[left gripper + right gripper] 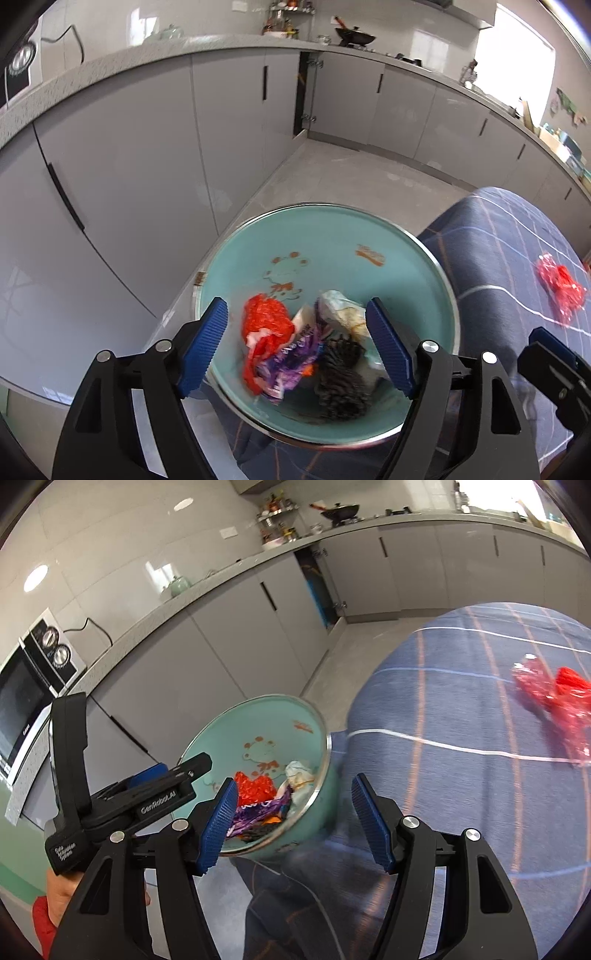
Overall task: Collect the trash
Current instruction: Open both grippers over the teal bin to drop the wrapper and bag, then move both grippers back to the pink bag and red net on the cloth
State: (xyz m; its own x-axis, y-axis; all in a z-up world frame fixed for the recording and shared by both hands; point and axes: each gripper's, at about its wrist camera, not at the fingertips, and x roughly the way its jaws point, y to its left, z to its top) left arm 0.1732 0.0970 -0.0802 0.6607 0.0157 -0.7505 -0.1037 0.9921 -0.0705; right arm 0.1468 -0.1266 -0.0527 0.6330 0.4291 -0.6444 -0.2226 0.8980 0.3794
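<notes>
My left tongs (297, 347) stand spread wide with nothing between them, framing the teal bowl (332, 236) that fills the lower middle of the left wrist view; my right tongs (293, 825) are likewise wide apart and empty, low in the right wrist view. The bowl sits at the edge of the blue plaid tablecloth (461, 709) and already holds a heap of trash (306, 350): red crinkled plastic, a purple wrapper, a pale crumpled piece and something dark and ribbed. One red wrapper (554, 698) lies loose on the cloth at the right of the frame, well apart from the bowl. I judge that piece is next: I should swing the right tongs over it, come down with the fingers straddling the thickest bunch, and pinch firmly, since thin crinkly film slips easily.
</notes>
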